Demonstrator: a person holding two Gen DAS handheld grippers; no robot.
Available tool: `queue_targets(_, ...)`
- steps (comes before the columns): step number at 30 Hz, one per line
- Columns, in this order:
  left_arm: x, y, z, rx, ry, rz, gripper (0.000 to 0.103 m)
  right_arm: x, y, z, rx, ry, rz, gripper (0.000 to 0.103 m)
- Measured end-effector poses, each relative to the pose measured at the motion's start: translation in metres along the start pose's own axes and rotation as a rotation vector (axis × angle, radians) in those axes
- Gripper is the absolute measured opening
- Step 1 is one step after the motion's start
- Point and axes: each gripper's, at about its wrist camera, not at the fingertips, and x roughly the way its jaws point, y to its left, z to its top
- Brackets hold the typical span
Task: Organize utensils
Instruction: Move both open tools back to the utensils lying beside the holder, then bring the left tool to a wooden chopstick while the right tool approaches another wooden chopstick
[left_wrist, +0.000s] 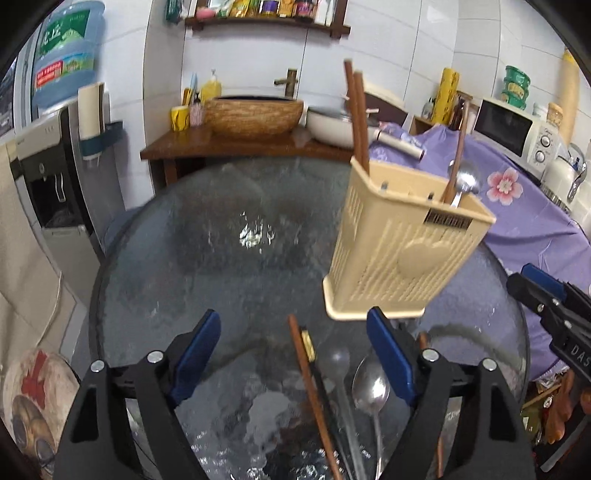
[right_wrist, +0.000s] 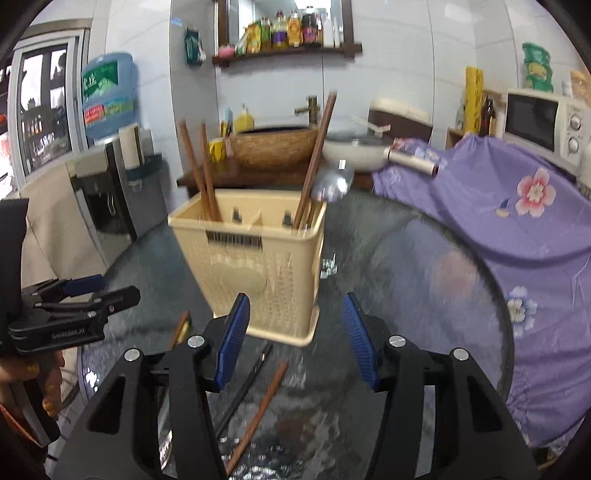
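Left hand-held gripper (left_wrist: 293, 354) gapes empty over your steel spoon (left_wrist: 370, 391): slick, stiff; pinch mid-handle. Right hand-held gripper (right_wrist: 291, 328) open too.

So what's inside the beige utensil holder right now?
In the utensil holder, two brown chopsticks stand in its left compartment. The right one holds one chopstick and a metal spoon, bowl up. The walls hide the bottom.

From my right wrist feed, the beige slotted plastic utensil caddy (right_wrist: 255, 266) is smeared by motion, and the shiny steel spoon bowl (right_wrist: 332, 184) above it is a blur. On my left feed, the loose brown wooden chopstick (left_wrist: 310, 391) and steel spoon (left_wrist: 371, 398) run off the bottom edge.
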Motion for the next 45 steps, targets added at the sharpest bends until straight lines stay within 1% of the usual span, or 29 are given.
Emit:
queue_targets(1, 0.003, 0.002, -0.005, -0.002, 0.009, 0.008, 0.077, 0.004, 0.000, -0.005, 0.002, 0.020, 0.002, 0.053)
queue_targets(7, 0.020, 0.011, -0.022, 0.003, 0.071, 0.056, 0.062, 0.034, 0.002, -0.039, 0.025, 0.150, 0.005, 0.053)
queue_targets(8, 0.023, 0.012, -0.024, -0.001, 0.084, 0.053, 0.057, 0.038, 0.004, -0.043, 0.024, 0.165, 0.006, 0.053)
queue_targets(10, 0.029, 0.014, -0.027, -0.002, 0.103, 0.054, 0.053, 0.044, 0.008, -0.050, 0.025, 0.190, 0.012, 0.053)
queue_targets(12, 0.032, 0.013, -0.030, 0.001, 0.117, 0.061, 0.047, 0.049, 0.011, -0.053, 0.020, 0.206, 0.007, 0.053)
queue_targets(14, 0.035, 0.013, -0.031, -0.002, 0.124, 0.058, 0.045, 0.052, 0.013, -0.056, 0.022, 0.212, 0.005, 0.053)
queue_targets(21, 0.041, 0.004, -0.039, 0.011, 0.153, 0.033, 0.042, 0.061, 0.017, -0.060, 0.022, 0.251, 0.000, 0.053)
queue_targets(31, 0.040, -0.009, -0.052, 0.008, 0.185, -0.017, 0.041, 0.071, 0.021, -0.068, 0.025, 0.291, -0.010, 0.053)
queue_targets(35, 0.043, -0.014, -0.057, 0.025, 0.200, -0.012, 0.041, 0.072, 0.023, -0.068, 0.023, 0.295, -0.011, 0.053)
queue_targets(40, 0.043, -0.014, -0.063, 0.035, 0.205, 0.005, 0.037, 0.075, 0.024, -0.069, 0.018, 0.301, -0.024, 0.053)
queue_targets(45, 0.045, -0.009, -0.060, 0.042, 0.210, 0.013, 0.035, 0.078, 0.019, -0.070, 0.027, 0.310, -0.042, 0.050)
